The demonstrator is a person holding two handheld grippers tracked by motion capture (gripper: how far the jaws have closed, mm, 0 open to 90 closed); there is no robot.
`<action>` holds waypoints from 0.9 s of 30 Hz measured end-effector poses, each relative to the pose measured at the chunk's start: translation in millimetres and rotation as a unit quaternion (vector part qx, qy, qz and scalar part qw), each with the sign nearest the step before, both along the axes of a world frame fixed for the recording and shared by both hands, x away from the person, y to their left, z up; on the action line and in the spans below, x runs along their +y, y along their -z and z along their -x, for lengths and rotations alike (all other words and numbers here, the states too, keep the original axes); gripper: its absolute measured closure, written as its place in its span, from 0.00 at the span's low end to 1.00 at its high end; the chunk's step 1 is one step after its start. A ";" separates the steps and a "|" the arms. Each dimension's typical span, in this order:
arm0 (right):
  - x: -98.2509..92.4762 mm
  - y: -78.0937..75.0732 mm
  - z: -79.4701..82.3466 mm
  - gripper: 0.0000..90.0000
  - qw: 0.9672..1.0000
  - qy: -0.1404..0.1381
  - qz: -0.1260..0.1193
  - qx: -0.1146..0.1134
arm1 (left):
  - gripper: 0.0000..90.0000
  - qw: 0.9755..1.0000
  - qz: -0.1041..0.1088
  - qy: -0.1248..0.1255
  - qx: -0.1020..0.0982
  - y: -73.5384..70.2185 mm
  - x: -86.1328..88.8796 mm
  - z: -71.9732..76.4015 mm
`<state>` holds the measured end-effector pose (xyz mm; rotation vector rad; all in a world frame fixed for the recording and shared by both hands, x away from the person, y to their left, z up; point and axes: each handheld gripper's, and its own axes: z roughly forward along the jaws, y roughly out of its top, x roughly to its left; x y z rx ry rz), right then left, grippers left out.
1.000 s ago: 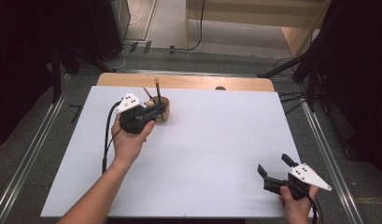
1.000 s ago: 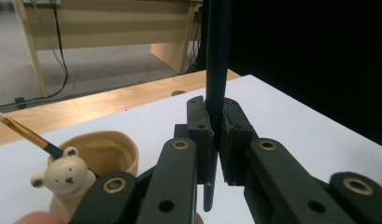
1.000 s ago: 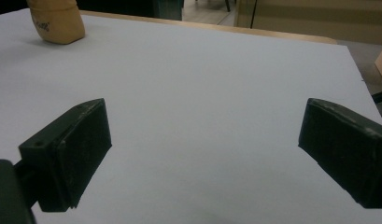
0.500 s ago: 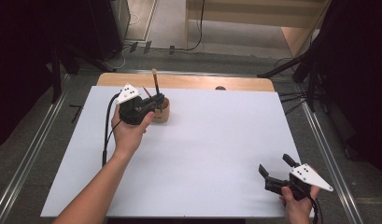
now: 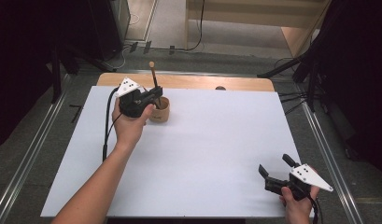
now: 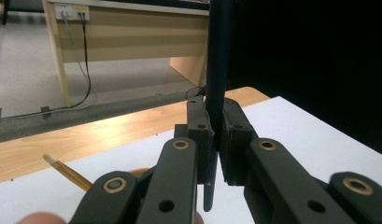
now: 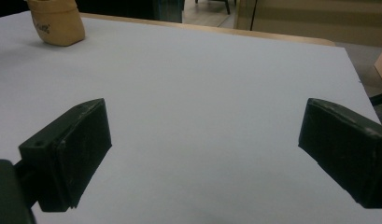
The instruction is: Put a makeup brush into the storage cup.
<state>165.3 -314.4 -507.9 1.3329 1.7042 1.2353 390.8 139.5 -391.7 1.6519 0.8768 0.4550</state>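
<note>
Item: my left hand-held gripper [image 5: 157, 94] clamped on dark stick [image 6: 218, 70] above tan cup [image 5: 159, 110]; right hand-held gripper [image 5: 276, 167] agape, empty.

The left gripper [image 5: 153, 95] is clamped tight, held raised, while the right gripper [image 5: 272, 168] rests wide open.

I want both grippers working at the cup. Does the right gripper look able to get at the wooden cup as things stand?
Probably yes: the right gripper stands open, with bare white table up to the wooden cup. The left gripper crowds one side of it.
</note>
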 end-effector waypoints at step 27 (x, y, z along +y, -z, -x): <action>-0.5 -0.5 -0.1 0.03 1.000 -0.001 -0.003 -0.004 | 0.95 0.999 0.002 -0.037 0.008 23.6 -0.6 -33.6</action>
